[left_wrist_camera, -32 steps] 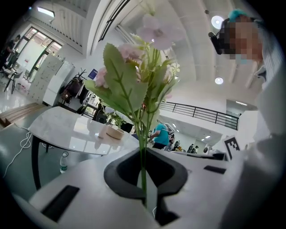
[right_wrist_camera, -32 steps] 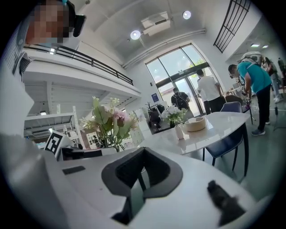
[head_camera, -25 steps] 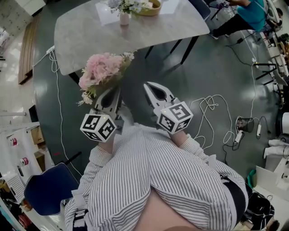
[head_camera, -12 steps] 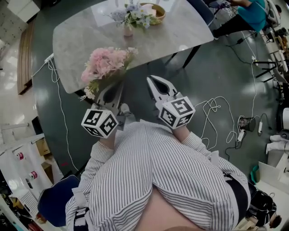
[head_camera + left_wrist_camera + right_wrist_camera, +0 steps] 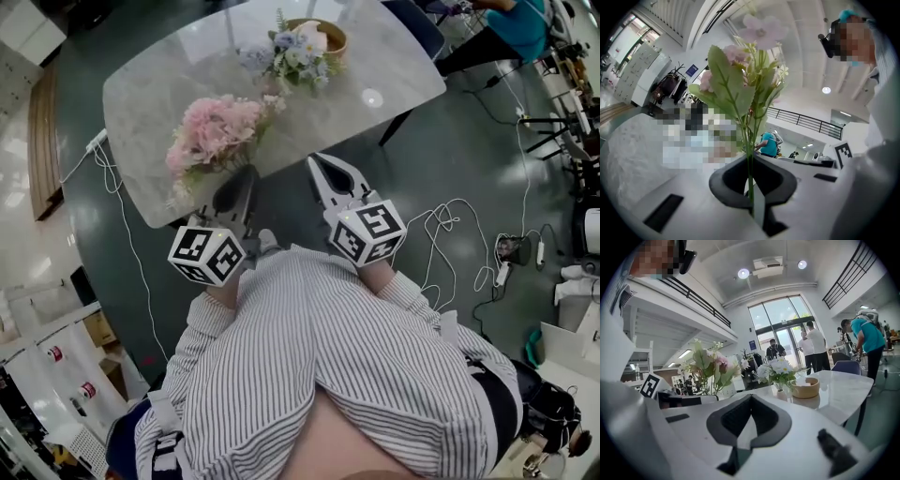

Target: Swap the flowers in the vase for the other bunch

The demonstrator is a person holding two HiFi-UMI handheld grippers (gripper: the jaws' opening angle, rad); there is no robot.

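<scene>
A bunch of pink flowers (image 5: 216, 133) stands over the near edge of the marble table (image 5: 159, 89). My left gripper (image 5: 244, 180) is shut on its green stems (image 5: 749, 161), and the blooms (image 5: 759, 33) rise above the jaws in the left gripper view. Farther back on the table stands a small vase (image 5: 781, 393) with white and blue flowers (image 5: 291, 56). My right gripper (image 5: 321, 167) is beside the left one, short of the table edge. It is shut with nothing in it (image 5: 750, 398).
A wooden bowl (image 5: 323, 36) sits just behind the vase. A dark chair (image 5: 417, 21) stands at the table's far right. Cables (image 5: 441, 225) lie on the floor at right. People (image 5: 813, 345) stand beyond the table near the glass doors.
The table and vase have come nearer in the head view. Both grippers have moved forward together, and the pink bunch now hangs over the table's near edge.
</scene>
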